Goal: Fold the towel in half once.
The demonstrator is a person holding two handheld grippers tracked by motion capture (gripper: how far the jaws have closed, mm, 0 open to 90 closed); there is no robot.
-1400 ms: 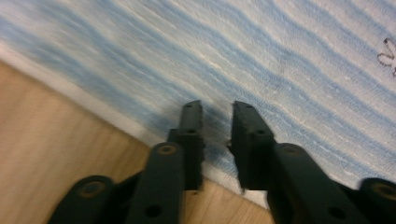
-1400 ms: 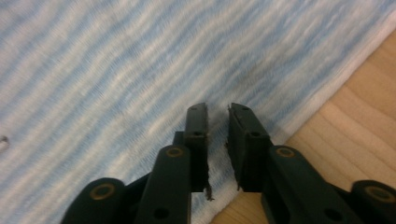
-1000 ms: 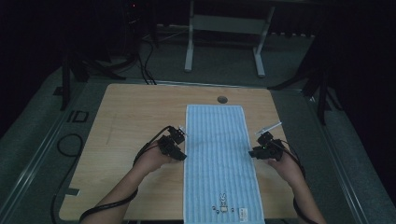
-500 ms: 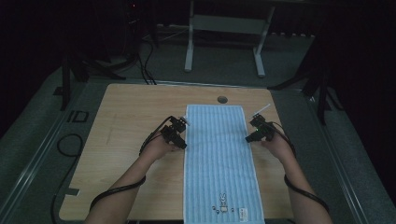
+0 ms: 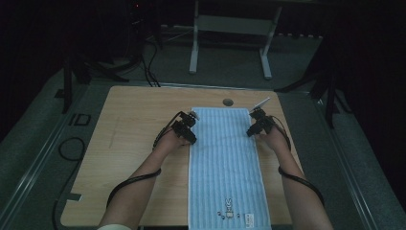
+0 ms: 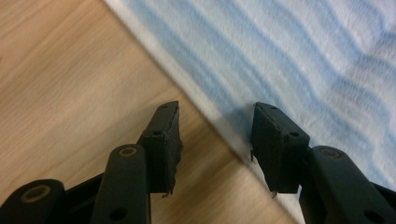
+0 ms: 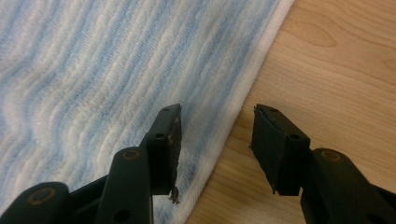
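A light blue striped towel [image 5: 225, 163] lies flat and lengthwise on the wooden table [image 5: 139, 143]. My left gripper [image 5: 190, 134] hovers at the towel's left long edge near the far end. In the left gripper view the left gripper [image 6: 217, 140] is open and straddles the towel's white hem [image 6: 205, 107], one jaw over wood and one over cloth. My right gripper [image 5: 252, 130] is at the right long edge. In its own view the right gripper [image 7: 217, 140] has just been opening; the towel edge [image 7: 243, 102] lies below the gap, unpinched.
A round cable hole [image 5: 228, 102] sits in the table just beyond the towel. A slim white object [image 5: 262, 102] lies by the towel's far right corner. The towel's near end carries a small print and a label [image 5: 230, 214]. A metal frame [image 5: 230, 28] stands behind the table.
Both hands have slid along the towel's long edges toward its far end. The towel has stayed flat in place.
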